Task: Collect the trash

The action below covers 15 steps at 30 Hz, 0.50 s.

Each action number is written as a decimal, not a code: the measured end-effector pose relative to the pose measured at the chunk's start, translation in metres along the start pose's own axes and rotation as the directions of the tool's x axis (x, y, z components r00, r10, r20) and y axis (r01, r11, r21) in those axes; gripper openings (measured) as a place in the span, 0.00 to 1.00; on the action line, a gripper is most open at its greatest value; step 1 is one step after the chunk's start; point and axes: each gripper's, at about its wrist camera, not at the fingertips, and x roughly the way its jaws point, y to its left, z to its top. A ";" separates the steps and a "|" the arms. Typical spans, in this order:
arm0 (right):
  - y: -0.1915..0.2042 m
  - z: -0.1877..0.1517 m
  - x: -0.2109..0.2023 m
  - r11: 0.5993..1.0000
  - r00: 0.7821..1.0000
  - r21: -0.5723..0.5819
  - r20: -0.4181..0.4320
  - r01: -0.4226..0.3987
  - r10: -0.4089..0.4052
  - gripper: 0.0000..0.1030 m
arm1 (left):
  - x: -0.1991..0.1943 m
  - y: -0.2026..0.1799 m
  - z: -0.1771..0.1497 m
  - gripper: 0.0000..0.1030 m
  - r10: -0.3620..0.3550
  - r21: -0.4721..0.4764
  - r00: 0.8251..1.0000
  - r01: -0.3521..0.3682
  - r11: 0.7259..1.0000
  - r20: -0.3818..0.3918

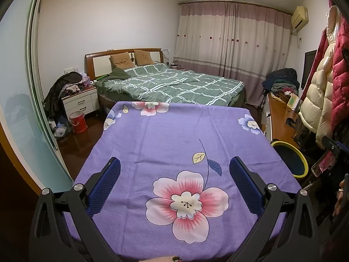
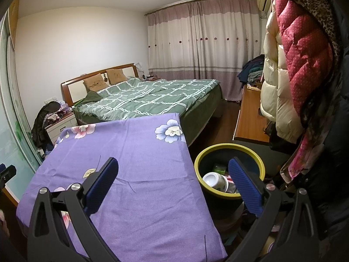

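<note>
A dark bin with a yellow-green rim (image 2: 229,147) stands on the floor at the right edge of the table; it also shows in the left wrist view (image 1: 302,160). Inside lie a white cup (image 2: 214,181) and a green item (image 2: 219,168). The table wears a purple flowered cloth (image 1: 174,135), seen too in the right wrist view (image 2: 135,174). My left gripper (image 1: 174,163) is open and empty above the cloth. My right gripper (image 2: 173,163) is open and empty, straddling the table's right edge and the bin.
A bed with a green checked quilt (image 1: 174,85) lies beyond the table. A white nightstand (image 1: 80,101) and a red bucket (image 1: 78,122) stand at the left. A wooden desk (image 2: 250,118) and hanging coats (image 2: 301,54) crowd the right. Curtains (image 1: 229,41) cover the far wall.
</note>
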 end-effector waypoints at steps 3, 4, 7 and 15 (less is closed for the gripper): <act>0.000 -0.001 0.000 1.000 1.000 0.001 -0.001 0.001 -0.001 0.94 | 0.001 0.001 -0.002 0.95 0.000 0.001 1.000 0.000 1.000 -0.002; 0.000 0.000 0.000 1.000 1.000 0.001 -0.001 0.001 -0.001 0.93 | 0.001 0.001 -0.002 0.95 -0.001 0.001 1.000 0.001 1.000 -0.002; 0.001 -0.001 0.002 1.000 1.000 0.001 -0.005 0.002 -0.002 0.94 | 0.001 0.001 -0.001 0.95 0.001 0.002 1.000 -0.001 1.000 -0.002; 0.002 -0.001 0.002 1.000 1.000 0.002 -0.006 0.003 -0.003 0.94 | 0.001 0.001 -0.001 0.95 0.001 0.003 1.000 -0.001 1.000 -0.003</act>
